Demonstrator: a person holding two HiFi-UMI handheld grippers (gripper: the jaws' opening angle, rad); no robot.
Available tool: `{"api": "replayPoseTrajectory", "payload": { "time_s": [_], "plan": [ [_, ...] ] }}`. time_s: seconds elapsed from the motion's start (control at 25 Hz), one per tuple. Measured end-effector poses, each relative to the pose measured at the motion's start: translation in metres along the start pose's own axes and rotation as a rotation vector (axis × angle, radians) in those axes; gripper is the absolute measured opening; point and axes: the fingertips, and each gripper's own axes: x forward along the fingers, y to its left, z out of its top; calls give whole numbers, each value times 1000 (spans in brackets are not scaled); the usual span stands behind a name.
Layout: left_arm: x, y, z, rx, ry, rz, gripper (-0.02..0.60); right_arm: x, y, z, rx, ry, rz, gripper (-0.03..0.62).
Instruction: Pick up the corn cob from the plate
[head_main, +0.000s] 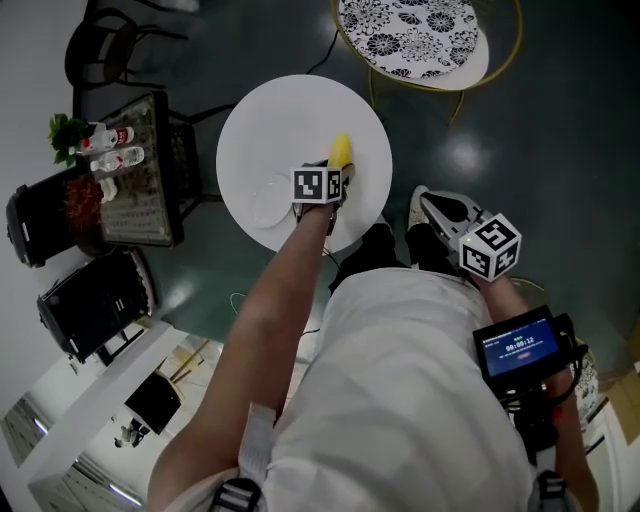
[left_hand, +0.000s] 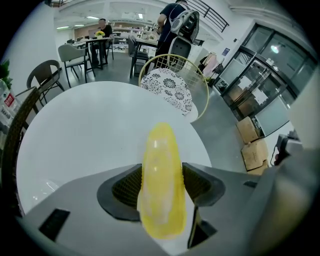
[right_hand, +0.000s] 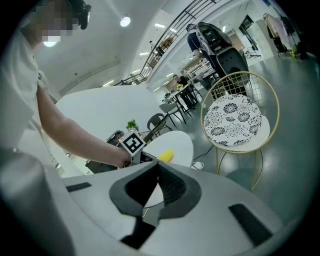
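The yellow corn cob (head_main: 341, 151) (left_hand: 161, 185) sits lengthwise between the jaws of my left gripper (head_main: 336, 172) (left_hand: 161, 176), which is shut on it over the round white table (head_main: 300, 115) (left_hand: 85, 135). The cob's tip points away from me. A clear plate (head_main: 268, 200) lies on the table just left of that gripper, with nothing on it. My right gripper (head_main: 434, 207) (right_hand: 159, 168) hangs off the table's right side above the floor, its jaw tips touching and nothing held. From the right gripper view the corn cob (right_hand: 166, 156) shows beside the left gripper's marker cube (right_hand: 131, 143).
A gold-framed stool with a black-and-white patterned seat (head_main: 410, 35) (right_hand: 235, 120) stands beyond the table to the right. A dark side table with bottles and a plant (head_main: 125, 170) and black chairs (head_main: 95, 300) stand at the left. People stand by tables in the background.
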Motion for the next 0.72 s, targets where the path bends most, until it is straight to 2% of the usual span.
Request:
{"api": "replayPoseTrajectory", "payload": {
  "time_s": [0.48, 0.72],
  "plan": [
    [1, -6, 4, 111, -25, -1, 259, -1, -1, -4, -10, 2, 9, 8],
    [-9, -6, 10, 109, -80, -8, 259, 0, 0, -2, -19, -4, 18, 8]
  ]
}}
